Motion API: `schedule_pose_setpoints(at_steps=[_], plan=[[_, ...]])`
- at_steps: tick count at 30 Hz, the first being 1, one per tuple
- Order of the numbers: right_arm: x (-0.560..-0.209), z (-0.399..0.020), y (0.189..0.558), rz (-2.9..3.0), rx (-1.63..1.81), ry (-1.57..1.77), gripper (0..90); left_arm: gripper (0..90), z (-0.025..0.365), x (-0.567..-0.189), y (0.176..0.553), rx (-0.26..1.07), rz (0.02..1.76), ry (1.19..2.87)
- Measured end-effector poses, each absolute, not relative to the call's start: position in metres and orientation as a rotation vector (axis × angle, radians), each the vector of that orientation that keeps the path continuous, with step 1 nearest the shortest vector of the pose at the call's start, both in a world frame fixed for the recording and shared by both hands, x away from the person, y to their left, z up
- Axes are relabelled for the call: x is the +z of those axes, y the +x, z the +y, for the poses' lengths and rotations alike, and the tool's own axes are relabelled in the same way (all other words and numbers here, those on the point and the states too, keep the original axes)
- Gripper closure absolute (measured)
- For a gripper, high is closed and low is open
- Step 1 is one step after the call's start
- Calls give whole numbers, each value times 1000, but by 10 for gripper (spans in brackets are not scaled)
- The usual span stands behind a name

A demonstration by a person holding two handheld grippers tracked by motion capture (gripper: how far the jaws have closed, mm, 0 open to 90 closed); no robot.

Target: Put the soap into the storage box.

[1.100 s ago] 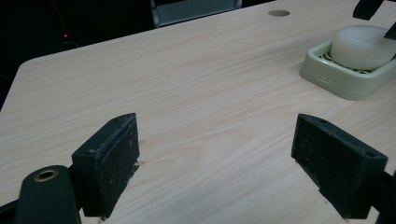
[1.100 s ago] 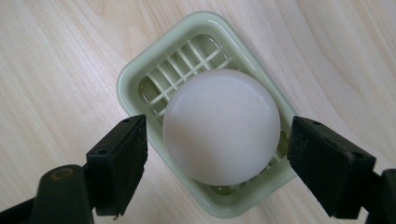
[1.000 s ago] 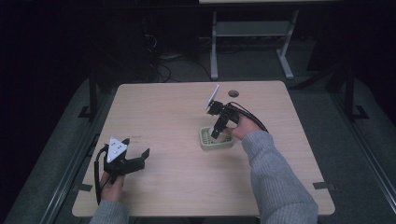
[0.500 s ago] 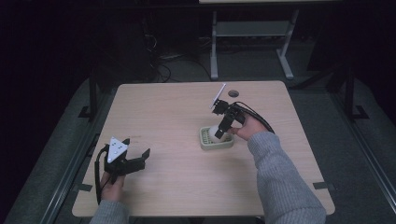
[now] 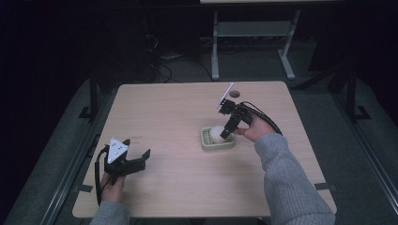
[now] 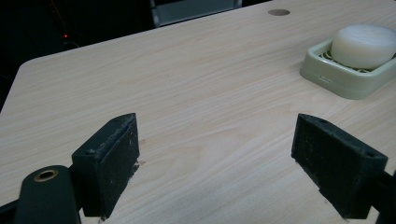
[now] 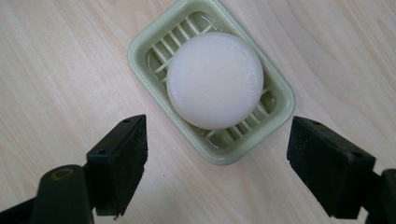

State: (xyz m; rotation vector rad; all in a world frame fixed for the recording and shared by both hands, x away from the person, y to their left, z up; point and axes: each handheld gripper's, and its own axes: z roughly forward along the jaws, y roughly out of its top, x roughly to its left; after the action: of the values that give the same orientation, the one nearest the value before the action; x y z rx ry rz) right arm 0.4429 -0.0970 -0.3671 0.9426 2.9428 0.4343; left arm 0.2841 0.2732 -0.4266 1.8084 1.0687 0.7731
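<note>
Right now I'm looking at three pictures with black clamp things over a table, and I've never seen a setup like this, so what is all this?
A person sits at a wooden table holding a hand-operated claw in each hand. One picture looks down from above. The other two come from cameras riding on each claw, looking out between its two black jaws. The left claw rests near the table's front edge, jaws spread, holding nothing. The right claw hovers over a pale green soap dish with a round white soap bar lying in it. Its jaws are spread wide, not touching the soap.
</note>
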Motion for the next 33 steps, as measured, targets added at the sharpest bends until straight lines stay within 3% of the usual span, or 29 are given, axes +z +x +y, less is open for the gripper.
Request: schedule_pose_setpoints(at_steps=[33], plan=[[-365,-123,422,2916,463,961,197,148,272,-427,284,776,1062,1816]])
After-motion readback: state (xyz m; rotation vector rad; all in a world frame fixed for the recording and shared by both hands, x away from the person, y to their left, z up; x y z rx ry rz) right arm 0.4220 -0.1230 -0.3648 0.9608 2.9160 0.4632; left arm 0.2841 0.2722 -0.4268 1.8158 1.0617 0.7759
